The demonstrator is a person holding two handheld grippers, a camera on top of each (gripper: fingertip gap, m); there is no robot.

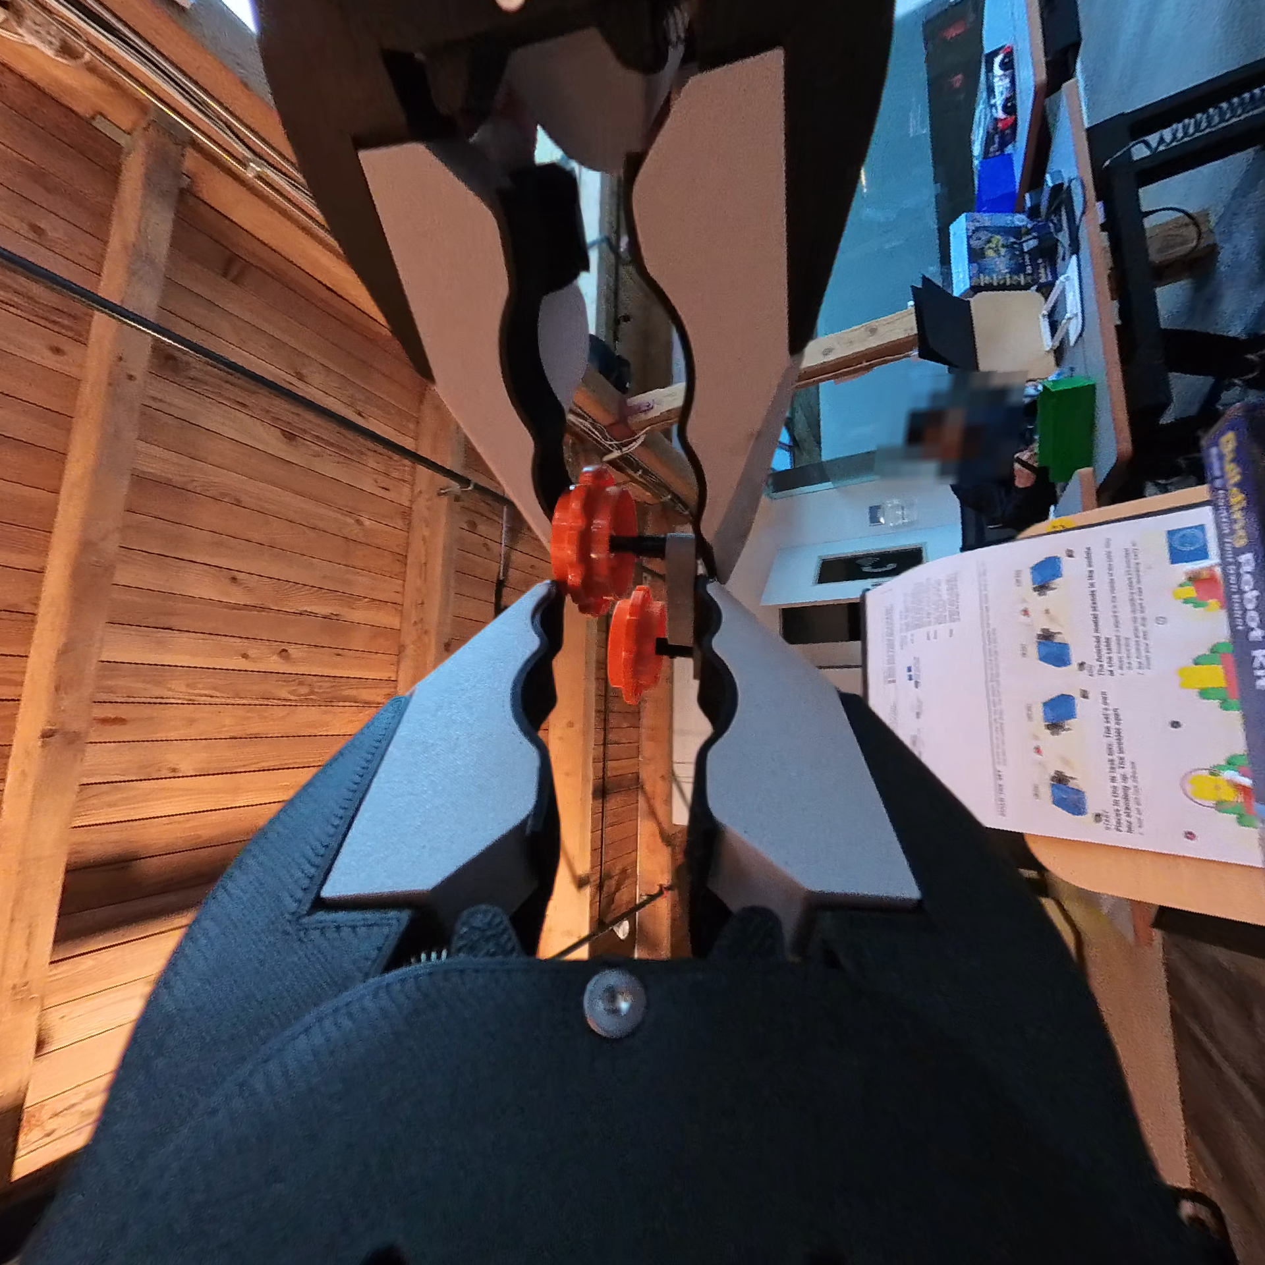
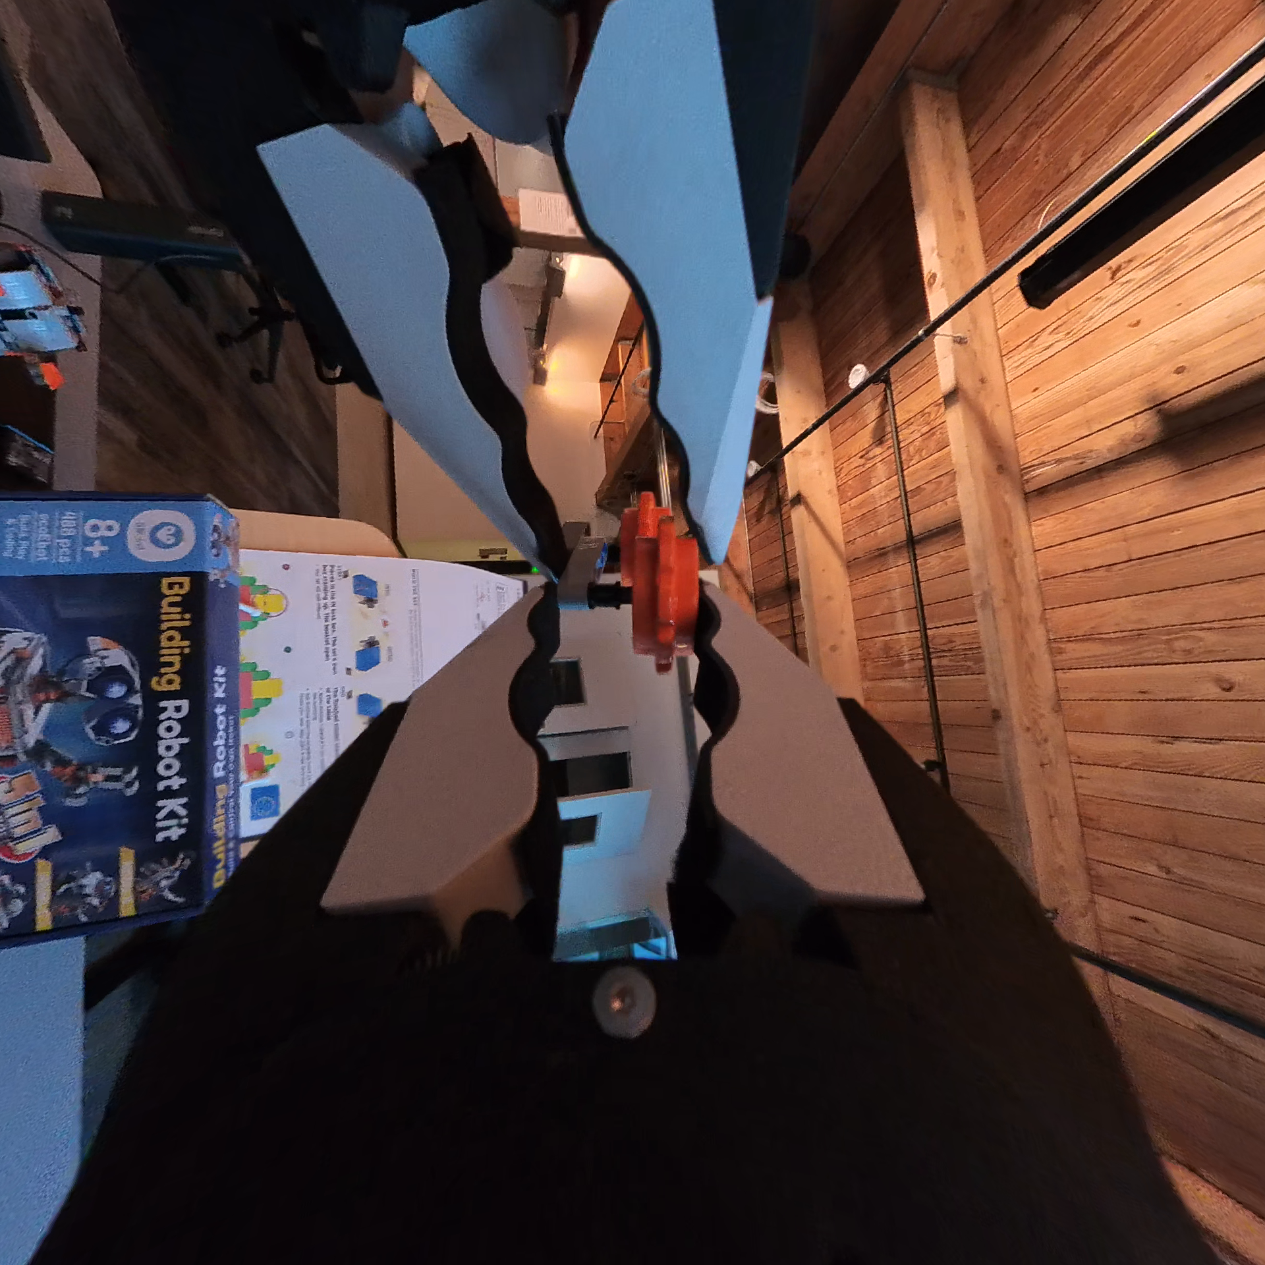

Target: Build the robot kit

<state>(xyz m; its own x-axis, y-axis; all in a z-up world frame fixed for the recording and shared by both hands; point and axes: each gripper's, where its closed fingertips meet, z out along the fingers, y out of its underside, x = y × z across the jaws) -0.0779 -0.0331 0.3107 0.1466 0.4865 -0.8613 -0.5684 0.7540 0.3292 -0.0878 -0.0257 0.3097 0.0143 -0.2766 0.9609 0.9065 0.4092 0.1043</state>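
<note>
A small assembly hangs in the air between my two grippers, which point at each other tip to tip. It is a grey beam point(image 1: 681, 595) with two orange gears point(image 1: 592, 541) on black axles. My left gripper point(image 1: 628, 592) is closed across it, one fingertip on a gear and the other on the beam. My right gripper point(image 2: 624, 597) clasps it the same way, with the beam point(image 2: 578, 568) at one tip and an orange gear point(image 2: 662, 589) at the other. In the left wrist view the right gripper point(image 1: 630, 537) comes in from above. In the right wrist view the left gripper point(image 2: 630, 554) does the same.
A blue kit box point(image 2: 103, 712) and a printed instruction sheet point(image 1: 1061, 684) lie on a light wooden table point(image 1: 1129, 883). A wooden plank wall point(image 1: 205, 547) runs along one side. A person point(image 1: 999, 493) sits farther back among shelves with boxes. The grippers are tip to tip, or close to it.
</note>
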